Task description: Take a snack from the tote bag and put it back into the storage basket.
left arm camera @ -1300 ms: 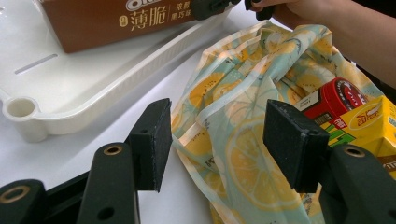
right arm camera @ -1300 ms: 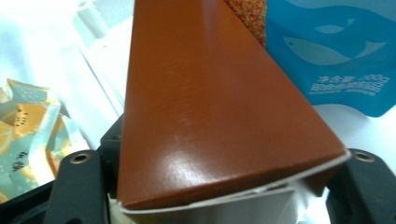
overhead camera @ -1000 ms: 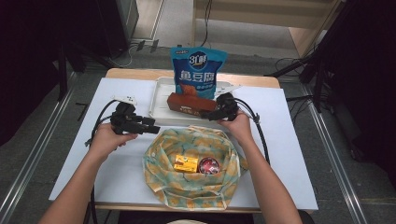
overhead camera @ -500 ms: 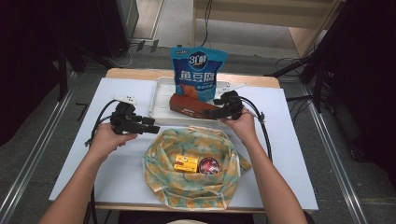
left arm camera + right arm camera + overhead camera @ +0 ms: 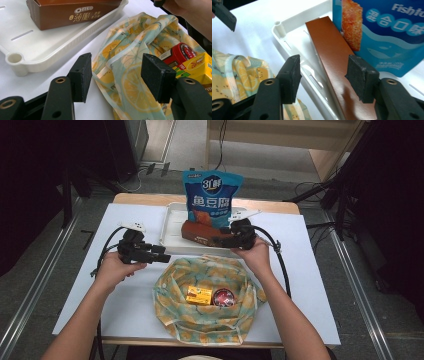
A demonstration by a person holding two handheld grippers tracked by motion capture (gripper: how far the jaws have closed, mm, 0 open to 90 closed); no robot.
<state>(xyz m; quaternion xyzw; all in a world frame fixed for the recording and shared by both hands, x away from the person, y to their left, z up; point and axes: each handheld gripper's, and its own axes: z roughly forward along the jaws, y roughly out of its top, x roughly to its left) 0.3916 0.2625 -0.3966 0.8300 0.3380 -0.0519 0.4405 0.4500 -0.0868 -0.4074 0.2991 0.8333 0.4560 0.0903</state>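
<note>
right tool [image 5: 322, 75] – closing, over Oreo box [image 5: 332, 65], not gripping | left tool [image 5: 117, 75] – wide

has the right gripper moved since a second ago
Yes. In the high view the right gripper has shifted left along the brown Oreo box in the white tray; its jaws have just been closing, the box between them.

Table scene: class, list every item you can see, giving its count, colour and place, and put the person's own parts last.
Tray: one, white, far middle of table.
Oreo box: one, brown, lying in tray.
Snack bag: one, blue, upright in tray behind box.
Cloth bag: one, yellow lemon print, near middle, open.
Carton: one, yellow, inside cloth bag.
Tin: one, red-lidded, beside carton.
Left gripper: black, open, over bag's edge.
Right gripper: black, jaws just closing, astride box, pads not pressing.
</note>
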